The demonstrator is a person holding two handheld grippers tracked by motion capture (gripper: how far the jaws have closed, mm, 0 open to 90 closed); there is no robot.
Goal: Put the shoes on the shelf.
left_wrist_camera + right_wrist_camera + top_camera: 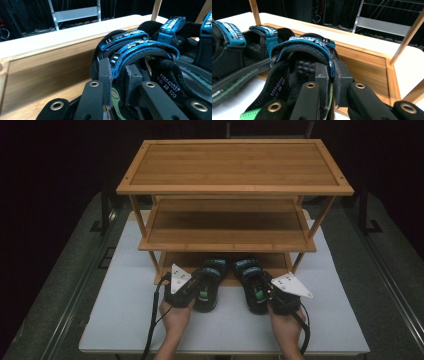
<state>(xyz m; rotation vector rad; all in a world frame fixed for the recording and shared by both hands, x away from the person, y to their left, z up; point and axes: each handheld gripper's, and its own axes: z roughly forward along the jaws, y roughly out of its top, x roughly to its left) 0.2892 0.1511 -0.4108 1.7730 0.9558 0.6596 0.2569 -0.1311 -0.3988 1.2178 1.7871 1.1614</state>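
Sandals, two: left sandal (pixel 210 282) pinched in left gripper (pixel 196 286), right sandal (pixel 251 284) in right gripper (pixel 265 289).

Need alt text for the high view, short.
A person's two hands each hold a gripper, the left gripper shut on the left sandal and the right gripper shut on the right sandal, toes at the bottom shelf of a three-tier bamboo rack on a white mat.
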